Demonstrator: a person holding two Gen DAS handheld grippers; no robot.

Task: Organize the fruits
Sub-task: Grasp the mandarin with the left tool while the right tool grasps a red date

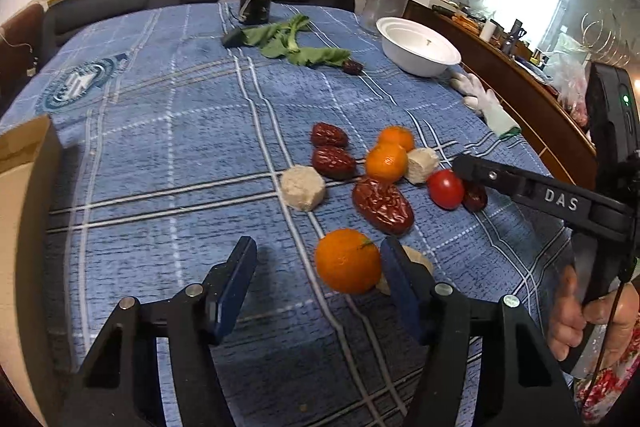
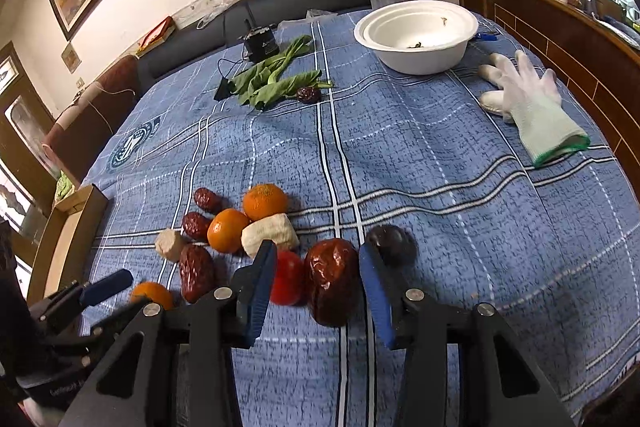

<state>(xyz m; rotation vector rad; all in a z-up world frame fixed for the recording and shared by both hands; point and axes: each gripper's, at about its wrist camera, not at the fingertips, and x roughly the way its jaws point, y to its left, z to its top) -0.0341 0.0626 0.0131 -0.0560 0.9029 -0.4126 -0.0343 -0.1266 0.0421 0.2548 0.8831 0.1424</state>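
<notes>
Fruit lies in a cluster on the blue plaid tablecloth (image 1: 168, 131). In the left wrist view my left gripper (image 1: 318, 263) is open; an orange (image 1: 347, 261) sits just inside its right finger. Beyond lie two more oranges (image 1: 386, 163), several red dates (image 1: 382, 205), a tomato (image 1: 445, 188) and beige chunks (image 1: 302, 187). In the right wrist view my right gripper (image 2: 318, 267) is open, with a large red date (image 2: 332, 281) between its fingers and the tomato (image 2: 286, 283) beside the left finger. A dark date (image 2: 390, 243) lies behind the right finger.
A white bowl (image 2: 416, 35) stands at the far right, a white glove (image 2: 528, 103) beside it. Green leaves (image 2: 272, 79), a small date (image 2: 308, 94) and a black device (image 2: 260, 45) lie at the back. A cardboard box (image 1: 20, 211) is at the left.
</notes>
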